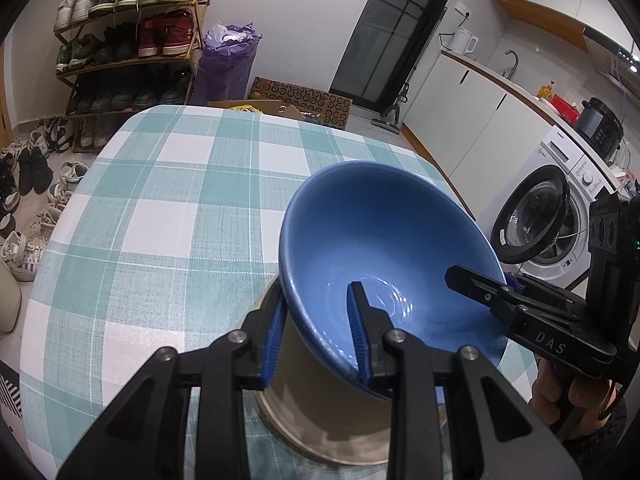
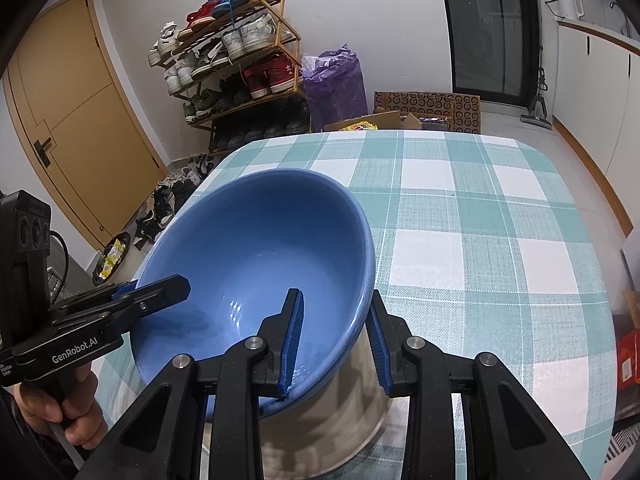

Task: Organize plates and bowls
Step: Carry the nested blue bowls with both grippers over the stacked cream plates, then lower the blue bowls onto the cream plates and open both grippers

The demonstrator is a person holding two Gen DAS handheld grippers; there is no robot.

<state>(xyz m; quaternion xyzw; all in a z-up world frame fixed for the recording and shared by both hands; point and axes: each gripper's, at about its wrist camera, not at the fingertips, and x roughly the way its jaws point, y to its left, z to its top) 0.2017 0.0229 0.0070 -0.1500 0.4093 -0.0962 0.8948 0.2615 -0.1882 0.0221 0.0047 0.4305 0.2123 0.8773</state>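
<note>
Both grippers, left gripper (image 1: 318, 334) and right gripper (image 2: 334, 344), straddle opposite rim sections of the blue bowl (image 1: 384, 248) with fingers narrow, the bowl tilted above a steel bowl (image 1: 320, 412) on the bench (image 1: 160, 200). Step: nesting. Next: level, lower, release.

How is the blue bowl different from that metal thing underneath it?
The blue bowl is matte blue and tilted, lifted by both grippers straddling its rim; the metal bowl is shiny silver and rests on the checked tablecloth, ungripped. The blue one is fully visible; the metal one is mostly hidden. Both are round.
</note>
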